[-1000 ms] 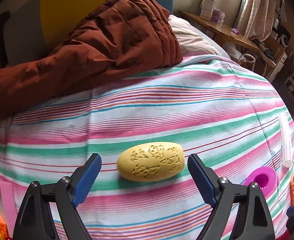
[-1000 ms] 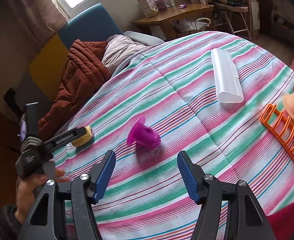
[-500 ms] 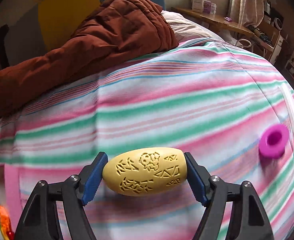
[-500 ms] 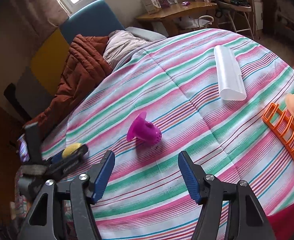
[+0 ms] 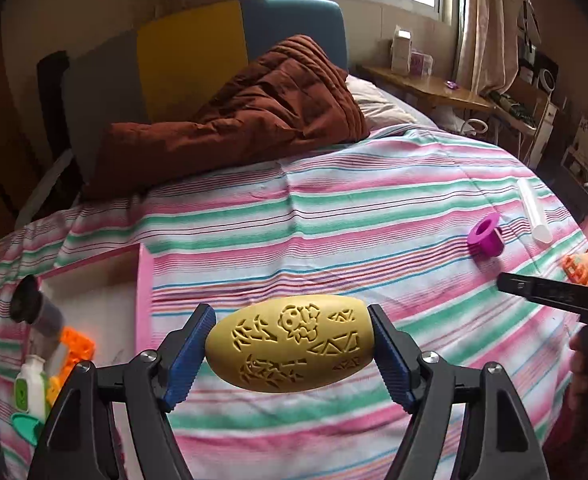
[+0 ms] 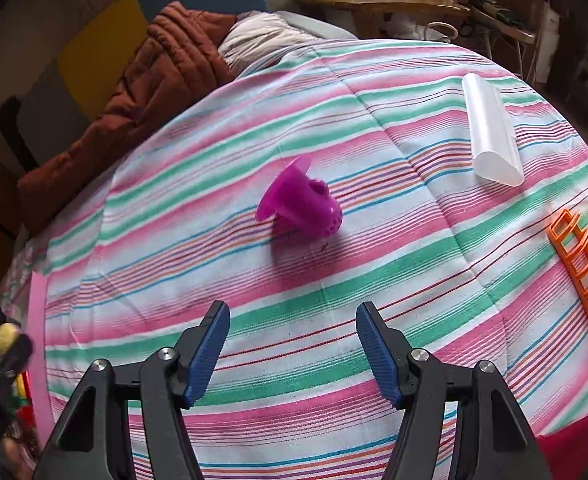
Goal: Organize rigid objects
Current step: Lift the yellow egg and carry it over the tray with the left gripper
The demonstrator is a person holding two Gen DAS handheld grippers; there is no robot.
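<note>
My left gripper is shut on a yellow egg-shaped object with carved patterns and holds it above the striped bedspread. A pink-rimmed box lies to its lower left. My right gripper is open and empty, low over the bedspread. A magenta funnel-shaped piece lies on its side ahead of it and also shows in the left wrist view. The yellow object shows small at the far left of the right wrist view.
A translucent white tube lies at the right. An orange rack with a peach object is at the right edge. The box holds a dark cup, an orange piece and a white bottle. A brown quilt lies at the bed's head.
My left gripper closed on the yellow object, lifted it off the bed and swung left toward the pink box. My right gripper moved a little nearer the magenta piece, still open.
</note>
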